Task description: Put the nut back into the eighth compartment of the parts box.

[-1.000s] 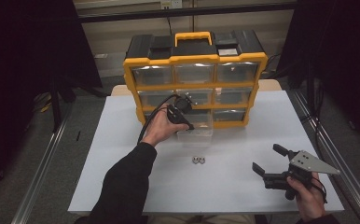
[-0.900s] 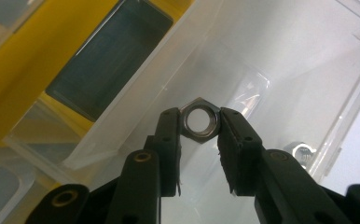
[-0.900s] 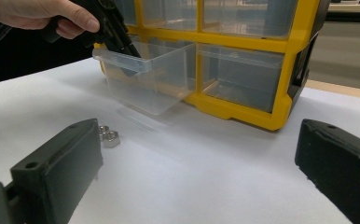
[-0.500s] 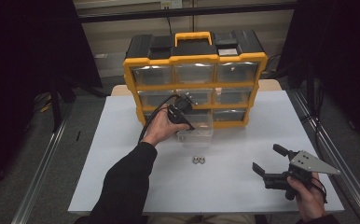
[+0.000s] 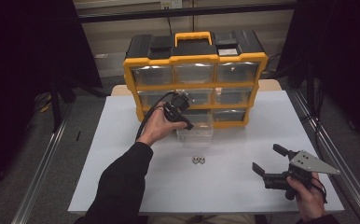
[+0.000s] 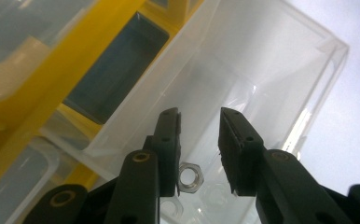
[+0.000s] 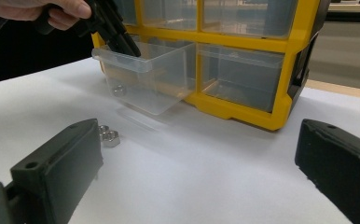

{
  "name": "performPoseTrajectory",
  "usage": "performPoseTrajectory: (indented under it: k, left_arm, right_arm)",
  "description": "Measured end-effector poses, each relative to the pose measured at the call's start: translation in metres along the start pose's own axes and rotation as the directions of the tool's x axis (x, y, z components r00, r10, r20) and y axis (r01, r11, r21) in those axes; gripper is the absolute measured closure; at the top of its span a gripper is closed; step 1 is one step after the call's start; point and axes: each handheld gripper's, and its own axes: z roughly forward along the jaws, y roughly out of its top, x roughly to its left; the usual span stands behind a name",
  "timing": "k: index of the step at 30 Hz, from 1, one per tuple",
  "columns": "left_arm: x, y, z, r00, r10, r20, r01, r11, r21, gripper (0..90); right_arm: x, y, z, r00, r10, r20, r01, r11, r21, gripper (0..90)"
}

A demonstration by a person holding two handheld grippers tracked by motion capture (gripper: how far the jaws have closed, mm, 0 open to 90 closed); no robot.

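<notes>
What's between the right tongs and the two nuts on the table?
Nothing visible. The two nuts lie on bare table left of the open right tongs; the pulled-out drawer sits farther back.

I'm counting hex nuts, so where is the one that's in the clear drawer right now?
In the left gripper view, the nut lies on the floor of the pulled-out clear drawer, below the left tongs, nearer one jaw.

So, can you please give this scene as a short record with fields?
work: putting nuts into the pulled-out clear drawer
organizer: yellow drawer cabinet, at the table's far side
left tongs: over the drawer, jaws apart
nut in drawer: lying on the drawer's floor
loose nuts: two, on the white table
right tongs: open, holding nothing
</notes>
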Motion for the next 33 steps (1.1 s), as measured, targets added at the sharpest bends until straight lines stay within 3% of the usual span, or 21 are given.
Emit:
performPoseTrajectory:
  k: [1, 7, 8, 12, 13, 16, 19, 21, 22, 23, 24, 30, 31, 32, 33]
  left_arm:
    - [-0.002, 0.000, -0.001, 0.9998, -0.019, 0.006, 0.019, 0.9997, -0.016, 68.8]
    - [-0.004, -0.002, -0.009, 1.0000, -0.003, 0.008, 0.003, 0.9994, -0.034, 62.1]
    - [-0.005, -0.002, -0.010, 1.0000, 0.001, 0.003, 0.000, 0.9992, -0.040, 56.3]
    - [-0.010, -0.003, -0.018, 0.9997, 0.023, -0.005, -0.023, 0.9976, -0.065, 49.2]
    - [-0.012, -0.005, -0.021, 0.9995, 0.029, -0.017, -0.030, 0.9962, -0.082, 43.0]
    - [-0.015, -0.007, -0.024, 0.9993, 0.034, -0.016, -0.035, 0.9949, -0.094, 35.7]
    - [-0.017, -0.009, -0.025, 0.9992, 0.028, -0.028, -0.030, 0.9956, -0.089, 29.3]
    - [-0.020, -0.013, -0.028, 0.9994, 0.019, -0.029, -0.022, 0.9917, -0.127, 27.4]
    - [-0.020, -0.013, -0.028, 0.9994, 0.019, -0.029, -0.022, 0.9917, -0.127, 24.9]
    - [-0.019, -0.014, -0.030, 0.9977, 0.059, -0.032, -0.062, 0.9933, -0.097, 24.9]
    - [-0.020, -0.015, -0.031, 0.9977, 0.057, -0.035, -0.060, 0.9940, -0.091, 18.6]
    - [-0.023, -0.023, -0.031, 0.9987, 0.039, -0.034, -0.042, 0.9960, -0.079, 11.7]
    - [-0.025, -0.025, -0.030, 0.9996, 0.010, -0.027, -0.013, 0.9955, -0.094, 11.6]
    - [-0.023, -0.026, -0.031, 0.9991, 0.037, -0.020, -0.038, 0.9967, -0.072, 11.6]
    - [-0.024, -0.027, -0.032, 0.9990, 0.038, -0.023, -0.040, 0.9969, -0.067, 11.2]
  right_arm:
    - [0.000, 0.000, 0.000, 1.0000, -0.002, 0.003, 0.002, 1.000, -0.001, 0.7]
    - [0.000, 0.000, 0.000, 1.0000, -0.003, 0.002, 0.003, 1.000, 0.000, 0.7]
    - [0.000, 0.000, 0.000, 1.0000, -0.002, 0.002, 0.002, 1.000, 0.000, 0.7]
    - [0.000, 0.000, 0.000, 1.0000, -0.004, 0.005, 0.004, 1.000, 0.000, 0.7]
    - [0.000, 0.000, -0.001, 1.0000, -0.002, 0.004, 0.002, 1.000, 0.002, 0.7]
    - [0.000, 0.000, 0.000, 1.0000, -0.002, 0.005, 0.002, 1.000, 0.000, 0.7]
    - [0.001, 0.000, 0.000, 1.0000, -0.004, 0.004, 0.003, 1.000, 0.002, 0.7]
    - [0.000, 0.000, 0.000, 1.0000, -0.001, 0.005, 0.001, 1.000, 0.002, 0.7]
    - [0.000, 0.000, 0.000, 1.0000, -0.001, 0.005, 0.001, 1.000, 0.002, 0.7]
    - [0.000, 0.000, 0.000, 1.0000, -0.001, 0.003, 0.001, 1.000, 0.004, 0.7]
    - [0.001, 0.000, 0.000, 1.0000, 0.001, 0.004, -0.001, 1.000, 0.006, 0.7]
    - [0.001, 0.000, 0.000, 1.0000, 0.000, 0.005, 0.000, 1.000, 0.006, 0.7]
    - [0.001, 0.000, 0.001, 1.0000, 0.000, 0.003, 0.000, 1.000, 0.007, 0.7]
    - [0.001, 0.000, 0.001, 1.0000, 0.000, 0.003, 0.000, 1.000, 0.007, 0.7]
    - [0.001, 0.000, 0.001, 1.0000, 0.000, 0.003, 0.000, 1.000, 0.006, 0.7]
